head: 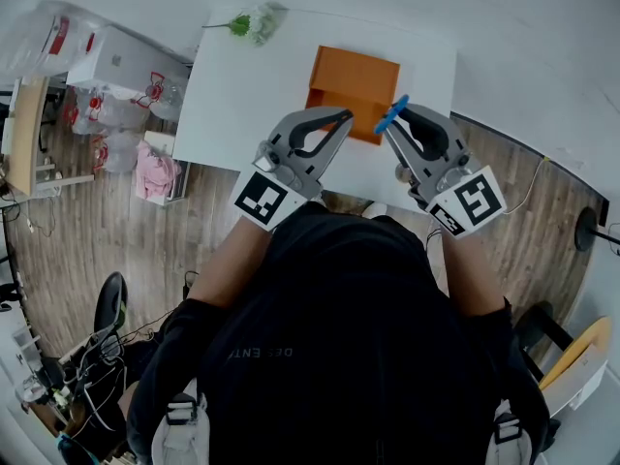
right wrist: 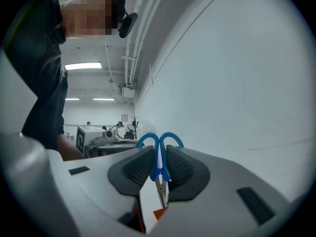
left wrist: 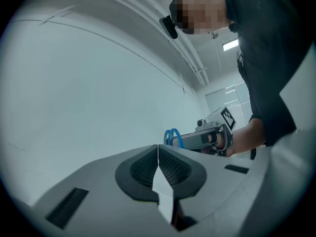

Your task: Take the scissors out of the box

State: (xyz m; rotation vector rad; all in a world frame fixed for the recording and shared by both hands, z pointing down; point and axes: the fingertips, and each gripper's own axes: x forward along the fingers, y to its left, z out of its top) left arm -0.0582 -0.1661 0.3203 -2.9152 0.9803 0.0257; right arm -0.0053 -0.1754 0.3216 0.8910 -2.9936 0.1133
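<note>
The scissors [right wrist: 159,158], blue-handled, stand upright between my right gripper's [right wrist: 159,168] pads, handle loops up and metal blades hanging down. That gripper is shut on them. Seen from the head view, the right gripper [head: 399,112] holds the blue scissors [head: 391,116] above the near right corner of the orange box [head: 351,83], which lies on the white table [head: 242,95]. My left gripper [head: 345,116] hovers beside it, over the box's near edge, shut with nothing in it. Its pads [left wrist: 170,168] meet in the left gripper view, where the right gripper [left wrist: 207,138] and the scissors [left wrist: 173,137] show beyond.
A green and white flower sprig [head: 250,24] lies at the table's far left corner. Left of the table stand white boxes and bags [head: 121,76] on the wooden floor. A white wall runs behind the table. A chair [head: 108,303] is at the lower left.
</note>
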